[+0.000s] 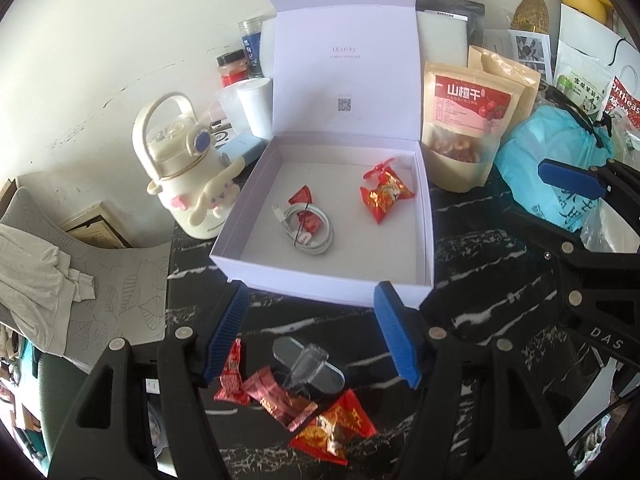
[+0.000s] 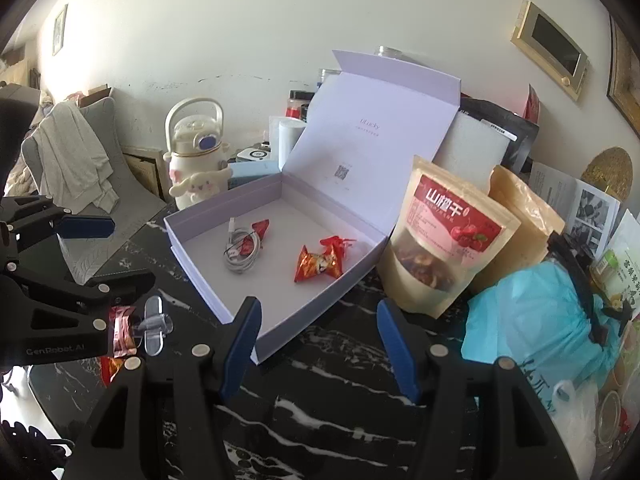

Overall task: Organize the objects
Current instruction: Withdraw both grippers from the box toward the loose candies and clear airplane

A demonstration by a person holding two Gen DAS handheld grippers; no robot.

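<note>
Three items lie in my box (image 1: pixel 427 216); four sweets (image 1: pixel 332 432) and a clip (image 1: pixel 308 364) remain; both my grippers (image 1: pixel 316 336) (image 2: pixel 318 344) gape empty.

A lived-in home: cushioned chair (image 2: pixel 120 184) draped with clothes, framed pictures (image 2: pixel 554 50), snack pouches (image 1: pixel 460 120) crowding a marble table (image 1: pixel 480 280).

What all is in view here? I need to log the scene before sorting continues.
Gift box: one, white, lid open, table centre.
Charging cable: one, white, coiled inside box.
Wrapped candies: two, red, inside box.
Loose candies: about three, red, on table near left gripper.
Clear clip: one, transparent, among loose candies.
Water bottle: one, cream, left of box.
Snack pouch: one, tan and red, right of box.
Plastic bag: one, blue, far right.
Left gripper: open, empty.
Right gripper: open, empty.
</note>
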